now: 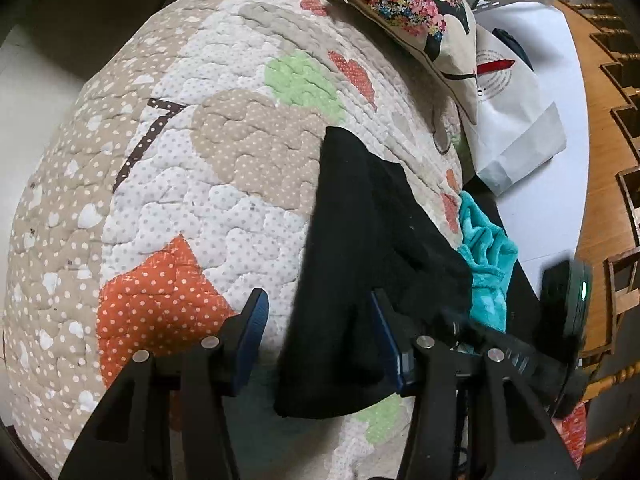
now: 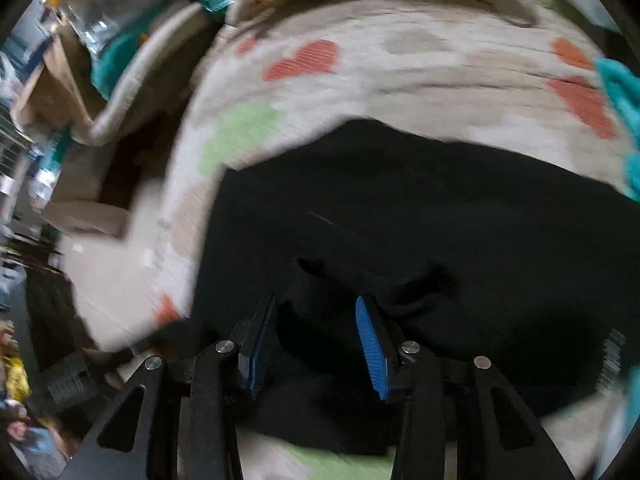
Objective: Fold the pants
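My left gripper [image 1: 318, 312]: jaws wide, empty, lower centre.
My right gripper [image 2: 316, 316]: jaws wide over pants [image 2: 420, 220].
Quilt [image 1: 200, 180]: under pants, frame centre.

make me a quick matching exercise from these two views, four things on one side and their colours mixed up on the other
Things:
1. pants
2. fleece cloth beside the pants
3. finger pads of the right tongs
4. big dotted patch on the quilt

Colours:
A. orange
B. black
C. blue
D. teal

Pairs: 1-B, 2-D, 3-C, 4-A
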### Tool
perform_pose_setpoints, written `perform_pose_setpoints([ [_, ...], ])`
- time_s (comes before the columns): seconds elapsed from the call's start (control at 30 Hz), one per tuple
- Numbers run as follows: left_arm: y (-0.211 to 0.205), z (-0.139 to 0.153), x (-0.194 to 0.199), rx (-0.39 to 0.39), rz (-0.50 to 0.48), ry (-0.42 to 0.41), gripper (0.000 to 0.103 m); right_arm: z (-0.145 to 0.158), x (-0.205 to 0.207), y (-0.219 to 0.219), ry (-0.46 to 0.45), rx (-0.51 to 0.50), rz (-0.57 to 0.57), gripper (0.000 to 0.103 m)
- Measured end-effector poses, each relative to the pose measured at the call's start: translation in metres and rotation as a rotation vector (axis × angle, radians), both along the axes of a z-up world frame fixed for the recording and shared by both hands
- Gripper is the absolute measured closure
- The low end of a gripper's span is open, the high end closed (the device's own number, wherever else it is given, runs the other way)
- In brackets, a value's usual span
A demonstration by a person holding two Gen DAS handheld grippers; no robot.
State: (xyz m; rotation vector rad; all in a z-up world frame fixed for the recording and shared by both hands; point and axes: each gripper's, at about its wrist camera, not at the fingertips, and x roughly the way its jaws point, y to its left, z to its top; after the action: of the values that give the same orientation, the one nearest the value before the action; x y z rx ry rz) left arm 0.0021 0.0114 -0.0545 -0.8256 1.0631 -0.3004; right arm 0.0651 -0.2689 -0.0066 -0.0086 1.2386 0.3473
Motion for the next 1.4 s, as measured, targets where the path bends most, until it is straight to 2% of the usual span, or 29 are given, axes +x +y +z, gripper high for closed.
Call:
perform_pose_setpoints([
  [0.1,-0.002,-0.002,0.002,0.007,0.001,0.003,0.053,0.0,-0.021,-0.021,-0.057,-0.375,-0.029,0.054],
  [0.17,-0.003,-0.001,0.0,0.019,-0.003,-0.003,0.053,0.007,-0.022,-0.028,-0.087,-0.427,-0.061,0.054],
  [0.23,-0.008,0.0,0.0,0.039,-0.007,-0.014,0.053,0.026,-0.018,-0.02,-0.131,-0.316,-0.059,0.054],
  [0.3,-0.013,0.0,-0.002,0.065,-0.016,-0.03,0.053,0.041,-0.008,0.002,-0.156,-0.212,-0.008,0.053],
  [0.4,-0.024,0.003,-0.002,0.112,-0.047,-0.051,0.053,0.048,0.015,0.053,-0.138,-0.057,0.094,0.045],
  [0.43,-0.03,0.002,-0.002,0.119,-0.075,-0.048,0.058,0.045,0.027,0.073,-0.118,-0.027,0.118,0.044],
  [0.47,-0.035,0.002,-0.002,0.131,-0.094,-0.042,0.077,0.04,0.036,0.089,-0.098,-0.02,0.131,0.044],
  [0.5,-0.038,0.001,-0.002,0.151,-0.107,-0.034,0.085,0.032,0.048,0.108,-0.068,-0.019,0.14,0.044],
  [0.6,-0.037,-0.001,0.0,0.156,-0.108,-0.008,0.091,0.009,0.059,0.142,-0.008,-0.086,0.154,0.043],
  [0.67,-0.035,0.0,0.0,0.15,-0.104,0.007,0.092,-0.01,0.071,0.158,0.012,-0.208,0.139,0.044],
  [0.7,-0.034,0.0,-0.001,0.151,-0.101,0.013,0.092,-0.015,0.073,0.159,0.016,-0.235,0.122,0.058],
  [0.73,-0.032,0.001,-0.002,0.152,-0.1,0.018,0.093,-0.015,0.073,0.158,0.009,-0.232,0.103,0.06],
  [0.8,-0.028,0.004,-0.004,0.155,-0.097,0.023,0.093,-0.009,0.07,0.157,0.001,-0.185,0.101,0.084],
  [0.87,-0.024,0.005,-0.006,0.148,-0.093,0.032,0.093,-0.003,0.065,0.157,-0.011,-0.152,0.109,0.09],
  [0.97,-0.009,0.007,-0.013,0.157,-0.066,0.044,0.093,0.001,0.058,0.169,-0.011,-0.126,0.12,0.09],
  [1.13,0.03,0.008,-0.027,0.197,0.031,0.075,0.093,0.001,0.049,0.206,-0.001,-0.083,0.172,0.09],
  [1.2,0.046,0.007,-0.034,0.22,0.082,0.096,0.089,0.0,0.045,0.222,0.0,-0.061,0.198,0.09],
  [1.23,0.052,0.006,-0.036,0.217,0.101,0.105,0.087,-0.001,0.045,0.228,0.004,-0.04,0.212,0.088],
  [1.3,0.067,0.005,-0.041,0.168,0.148,0.112,0.085,-0.001,0.048,0.23,0.038,0.037,0.23,0.067],
  [1.4,0.08,0.012,-0.044,0.141,0.212,0.09,0.085,0.023,0.051,0.196,0.008,0.163,0.154,0.065],
])
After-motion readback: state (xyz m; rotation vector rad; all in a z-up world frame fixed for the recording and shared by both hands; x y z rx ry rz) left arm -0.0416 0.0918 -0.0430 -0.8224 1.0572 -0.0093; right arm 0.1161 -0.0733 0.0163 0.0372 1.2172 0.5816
